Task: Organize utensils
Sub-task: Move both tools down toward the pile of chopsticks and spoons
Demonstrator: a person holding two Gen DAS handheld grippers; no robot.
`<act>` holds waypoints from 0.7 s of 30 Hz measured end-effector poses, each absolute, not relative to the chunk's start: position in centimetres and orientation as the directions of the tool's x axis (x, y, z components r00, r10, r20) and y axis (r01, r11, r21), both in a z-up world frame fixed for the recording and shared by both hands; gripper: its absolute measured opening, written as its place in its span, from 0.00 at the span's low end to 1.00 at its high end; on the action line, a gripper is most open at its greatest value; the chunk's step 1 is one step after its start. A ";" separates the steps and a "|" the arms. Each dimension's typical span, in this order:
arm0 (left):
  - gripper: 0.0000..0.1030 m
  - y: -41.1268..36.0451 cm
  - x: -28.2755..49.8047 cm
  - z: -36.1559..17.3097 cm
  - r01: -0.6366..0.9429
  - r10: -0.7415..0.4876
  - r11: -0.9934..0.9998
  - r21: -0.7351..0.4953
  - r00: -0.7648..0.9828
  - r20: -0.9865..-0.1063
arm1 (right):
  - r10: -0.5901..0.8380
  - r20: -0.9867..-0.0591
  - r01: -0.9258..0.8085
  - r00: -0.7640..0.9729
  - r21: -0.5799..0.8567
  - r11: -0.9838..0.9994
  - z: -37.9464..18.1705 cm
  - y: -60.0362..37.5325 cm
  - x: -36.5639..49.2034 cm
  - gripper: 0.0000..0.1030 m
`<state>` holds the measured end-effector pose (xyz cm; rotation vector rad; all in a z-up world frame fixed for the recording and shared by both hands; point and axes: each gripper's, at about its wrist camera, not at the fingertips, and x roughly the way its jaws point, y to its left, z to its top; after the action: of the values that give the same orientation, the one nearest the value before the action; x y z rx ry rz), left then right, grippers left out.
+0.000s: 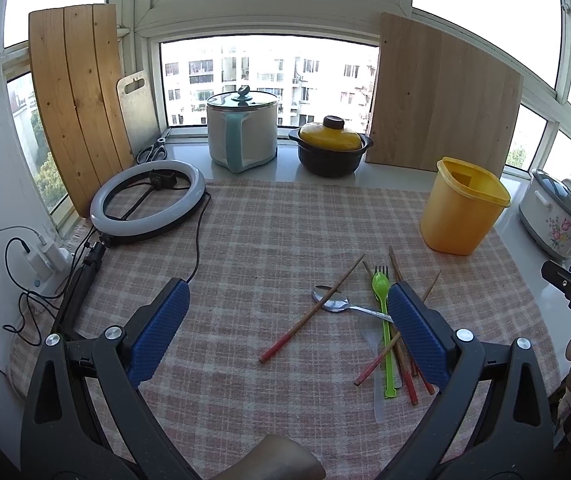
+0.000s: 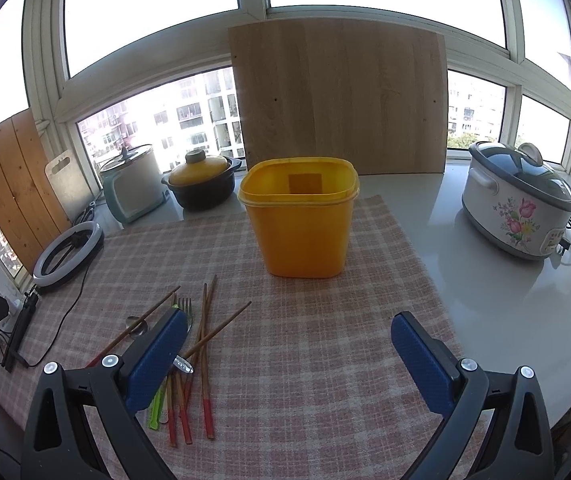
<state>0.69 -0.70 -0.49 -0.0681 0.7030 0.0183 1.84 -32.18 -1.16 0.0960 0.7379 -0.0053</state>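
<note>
Left claw (image 1: 285, 316) spread wide, empty, above checked cloth (image 1: 245, 240) on bench. Right claw (image 2: 287, 344) likewise gaping, nothing held. Utensil heap lies loose on cloth: red-tipped chopsticks (image 2: 207, 380), green plastic spoon (image 1: 383, 312), metal spoon (image 1: 337, 304), fork (image 2: 185, 308). Yellow bin (image 2: 301, 220) upright just beyond heap, apart.
</note>
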 end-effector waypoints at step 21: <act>0.54 1.0 8.4 -6.7 0.108 -0.244 0.969 -0.222 0.555 -0.796 | 0.299 -0.793 -0.045 0.530 0.326 0.944 -8.3 -30.9 8.5 0.76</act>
<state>8.37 1.04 -6.71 -0.1537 0.9614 -0.2085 8.50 -30.91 -8.29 0.2808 0.9938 0.2082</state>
